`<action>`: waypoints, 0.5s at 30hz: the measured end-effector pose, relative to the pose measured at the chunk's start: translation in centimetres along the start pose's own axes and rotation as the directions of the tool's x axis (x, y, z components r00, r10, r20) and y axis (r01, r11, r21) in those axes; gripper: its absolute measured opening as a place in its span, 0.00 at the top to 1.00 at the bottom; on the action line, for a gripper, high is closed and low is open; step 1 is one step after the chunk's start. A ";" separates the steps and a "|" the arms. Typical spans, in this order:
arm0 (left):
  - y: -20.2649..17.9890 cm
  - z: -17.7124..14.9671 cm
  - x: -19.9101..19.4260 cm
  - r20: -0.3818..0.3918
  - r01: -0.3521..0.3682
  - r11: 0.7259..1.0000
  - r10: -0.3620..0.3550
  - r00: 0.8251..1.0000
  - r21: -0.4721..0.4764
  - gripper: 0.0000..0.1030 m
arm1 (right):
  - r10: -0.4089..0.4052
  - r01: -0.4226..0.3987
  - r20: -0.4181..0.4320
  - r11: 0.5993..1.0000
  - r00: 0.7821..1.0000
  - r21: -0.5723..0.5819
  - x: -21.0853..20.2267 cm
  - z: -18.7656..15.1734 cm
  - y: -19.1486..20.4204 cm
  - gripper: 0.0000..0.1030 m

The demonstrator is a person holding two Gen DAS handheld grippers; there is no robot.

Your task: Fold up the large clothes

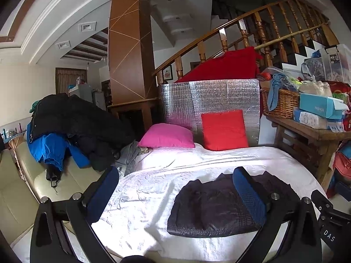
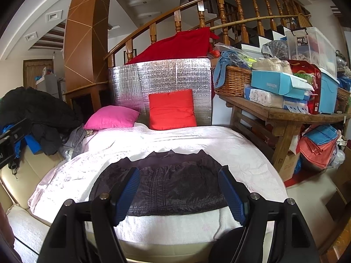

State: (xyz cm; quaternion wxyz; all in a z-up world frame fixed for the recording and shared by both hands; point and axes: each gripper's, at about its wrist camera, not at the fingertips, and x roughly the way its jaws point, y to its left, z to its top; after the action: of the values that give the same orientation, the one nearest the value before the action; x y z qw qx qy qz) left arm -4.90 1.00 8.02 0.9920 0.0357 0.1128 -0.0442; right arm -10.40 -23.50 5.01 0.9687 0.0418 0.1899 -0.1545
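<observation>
A dark quilted jacket (image 2: 162, 184) lies folded flat on the white bed cover (image 2: 197, 140), near its front edge. It also shows in the left wrist view (image 1: 208, 210). My right gripper (image 2: 178, 194) is open and empty, held above the jacket with a blue pad on each side. My left gripper (image 1: 175, 197) is open and empty, to the left of the jacket, with its right pad over the jacket's right part. A pile of black and blue coats (image 1: 72, 127) lies on the cream sofa at the left.
A pink pillow (image 2: 111, 118) and a red pillow (image 2: 172, 109) rest at the head of the bed against a silver foil board (image 2: 162, 76). A cluttered wooden table (image 2: 285, 111) with a basket and boxes stands at the right. A stair railing runs behind.
</observation>
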 end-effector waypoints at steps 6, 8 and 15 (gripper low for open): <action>0.2 -0.1 0.1 0.000 -0.001 1.000 0.001 1.000 -0.004 0.00 | -0.001 0.001 0.003 1.000 1.000 0.002 -0.1 0.0 0.1 0.25; 0.3 -0.2 0.1 0.000 -0.003 1.000 0.003 1.000 -0.004 0.00 | -0.002 0.002 0.002 1.000 1.000 -0.001 0.0 0.0 0.2 0.25; 0.5 -0.1 0.6 -0.005 -0.005 1.000 0.005 1.000 -0.011 0.00 | -0.001 0.001 -0.005 1.000 1.000 -0.012 0.7 0.2 0.5 0.25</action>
State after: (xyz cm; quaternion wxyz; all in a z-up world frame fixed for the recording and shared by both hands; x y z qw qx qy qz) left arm -4.33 1.48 7.84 0.9920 0.0308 0.1156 -0.0408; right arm -9.55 -23.30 4.94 0.9684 0.0365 0.1931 -0.1538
